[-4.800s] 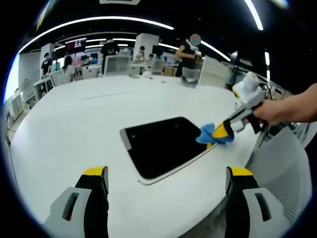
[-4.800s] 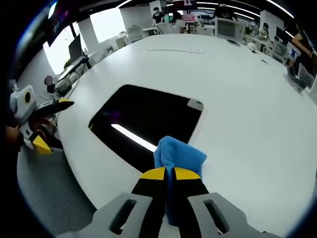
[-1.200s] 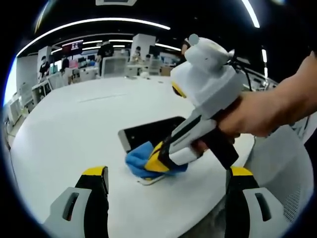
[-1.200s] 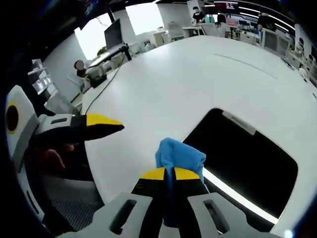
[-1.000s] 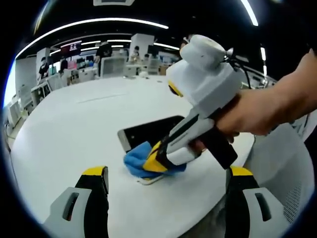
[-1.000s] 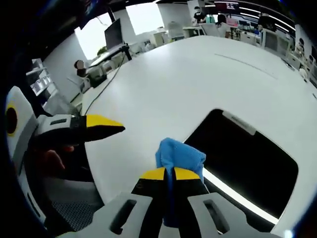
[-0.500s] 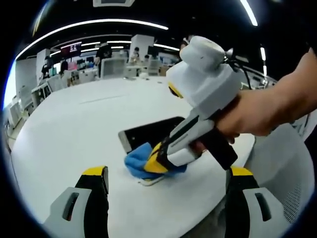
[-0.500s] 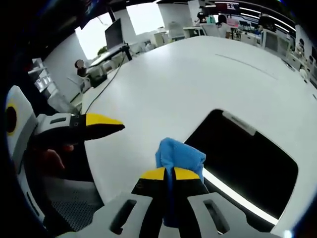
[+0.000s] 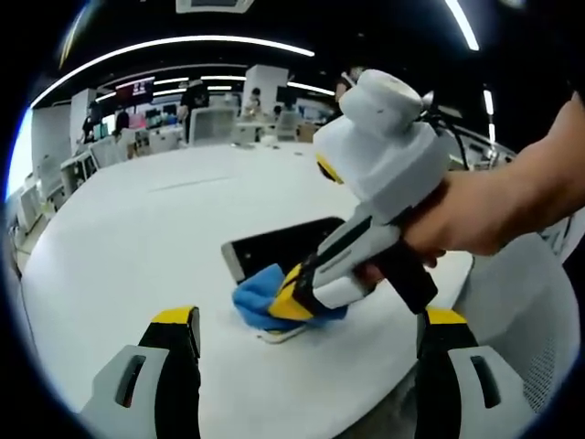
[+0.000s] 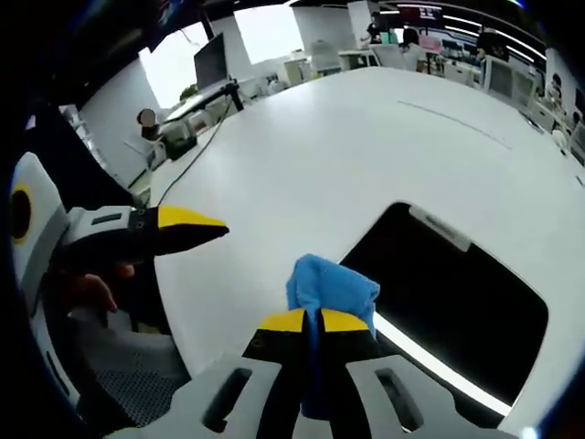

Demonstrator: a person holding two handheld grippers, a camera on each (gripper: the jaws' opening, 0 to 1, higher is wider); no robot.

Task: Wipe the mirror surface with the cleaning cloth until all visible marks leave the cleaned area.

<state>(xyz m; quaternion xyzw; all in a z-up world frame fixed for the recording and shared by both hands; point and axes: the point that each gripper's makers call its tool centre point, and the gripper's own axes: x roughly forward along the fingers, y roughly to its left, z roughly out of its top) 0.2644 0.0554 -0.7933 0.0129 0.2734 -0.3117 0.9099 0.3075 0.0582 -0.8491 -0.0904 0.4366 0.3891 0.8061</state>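
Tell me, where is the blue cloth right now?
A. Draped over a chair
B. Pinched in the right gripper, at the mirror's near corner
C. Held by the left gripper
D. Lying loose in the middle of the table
B: the right gripper is shut on the blue cloth, pressing it at a corner of the dark mirror.

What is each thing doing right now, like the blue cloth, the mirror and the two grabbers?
Cleaning cloth: bunched up, pinched in the right gripper, resting at the mirror's near edge.
Mirror: lying flat on the white table, dark, reflecting a strip light.
Right gripper: shut on the cloth.
Left gripper: open, jaws wide apart, holding nothing, hovering near the table's edge.
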